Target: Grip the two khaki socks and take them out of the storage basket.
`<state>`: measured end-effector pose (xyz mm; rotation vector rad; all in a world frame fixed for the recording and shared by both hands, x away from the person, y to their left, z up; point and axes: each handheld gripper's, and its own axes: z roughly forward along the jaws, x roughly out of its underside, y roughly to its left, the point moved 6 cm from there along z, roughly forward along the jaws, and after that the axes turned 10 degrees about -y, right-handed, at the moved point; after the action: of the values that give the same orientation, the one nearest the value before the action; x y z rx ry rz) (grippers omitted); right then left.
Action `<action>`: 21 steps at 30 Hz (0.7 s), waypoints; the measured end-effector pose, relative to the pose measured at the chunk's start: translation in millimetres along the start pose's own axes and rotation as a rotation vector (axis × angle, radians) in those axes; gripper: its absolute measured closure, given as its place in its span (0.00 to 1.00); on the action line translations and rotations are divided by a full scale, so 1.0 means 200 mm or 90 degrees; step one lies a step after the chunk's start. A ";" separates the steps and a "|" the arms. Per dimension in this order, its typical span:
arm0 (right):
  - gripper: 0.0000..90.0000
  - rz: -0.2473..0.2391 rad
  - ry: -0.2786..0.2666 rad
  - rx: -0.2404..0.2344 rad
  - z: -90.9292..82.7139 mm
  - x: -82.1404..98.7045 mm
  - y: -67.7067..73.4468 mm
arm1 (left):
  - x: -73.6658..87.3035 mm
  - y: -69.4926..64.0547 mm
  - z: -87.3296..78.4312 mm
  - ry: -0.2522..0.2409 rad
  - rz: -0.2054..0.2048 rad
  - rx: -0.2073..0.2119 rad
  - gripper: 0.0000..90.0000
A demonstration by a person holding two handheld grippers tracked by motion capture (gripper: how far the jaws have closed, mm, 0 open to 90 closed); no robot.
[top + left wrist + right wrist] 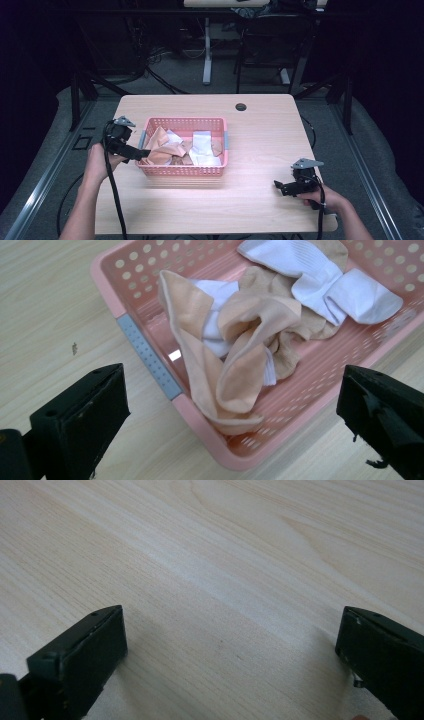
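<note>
A pink plastic basket [183, 171] [145, 347] sits on the wooden table, left of centre, holding a heap of beige socks [159, 145] [240, 355] and white socks [202, 145] [325, 285]. My left gripper [142, 153] [232, 415] hovers at the basket's left near corner, open, its jaws spread wide on either side of a beige sock that droops toward the rim. My right gripper [279, 187] [230, 655] is low over bare table at the near right, open, with nothing between its jaws.
The table [260, 145] [225, 555] has a round cable hole [241, 107] near its far edge. Bare wood lies between the basket and the right gripper. Table legs, a chair and cables stand on the grey floor beyond the far edge.
</note>
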<state>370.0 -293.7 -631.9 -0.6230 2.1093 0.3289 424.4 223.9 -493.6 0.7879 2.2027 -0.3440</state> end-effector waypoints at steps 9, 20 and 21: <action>0.00 0.000 0.000 0.000 0.00 0.00 0.00 | -0.05 -0.04 0.08 0.022 0.015 0.027 0.00; 0.00 0.000 0.000 0.000 0.00 0.00 0.00 | -0.07 -0.07 0.18 0.055 0.033 0.036 0.05; 0.00 0.000 0.000 0.000 0.00 0.00 0.00 | -0.07 -0.07 0.19 0.060 0.039 0.039 0.06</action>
<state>370.0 -293.7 -631.9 -0.6229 2.1095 0.3290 444.9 188.3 -509.4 0.9189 2.2588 -0.3518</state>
